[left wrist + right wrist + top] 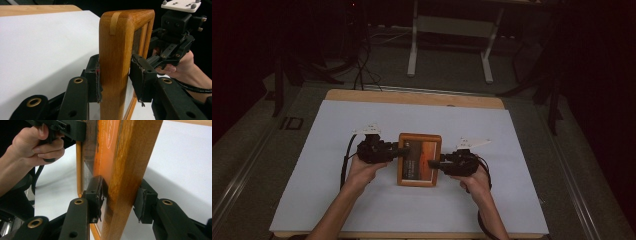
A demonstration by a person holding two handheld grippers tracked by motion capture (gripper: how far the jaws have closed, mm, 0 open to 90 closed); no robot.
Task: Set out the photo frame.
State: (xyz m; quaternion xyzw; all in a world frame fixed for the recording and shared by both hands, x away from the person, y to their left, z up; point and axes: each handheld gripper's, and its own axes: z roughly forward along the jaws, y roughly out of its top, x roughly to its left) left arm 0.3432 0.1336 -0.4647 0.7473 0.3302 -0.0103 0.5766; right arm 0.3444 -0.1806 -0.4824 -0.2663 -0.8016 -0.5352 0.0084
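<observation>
- White sheet (362,200) is covering your table, filling mid-frame.
- Wooden picture frame (419,159) is sitting at centre.
- Your left gripper (399,150) is clamping its left rail.
- Your right gripper (434,163) is clamping its right rail.

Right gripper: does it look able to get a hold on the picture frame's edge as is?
Likely yes: the right gripper already straddles the wooden picture frame edge, pads either side, nothing between.

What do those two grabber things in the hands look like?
Both the left gripper and the right gripper are black, each with a pale three-cornered plate on top and a black cable trailing behind. Their jaws carry brass-coloured rivets and dark pads. The forearms are bare, no sleeves.
</observation>
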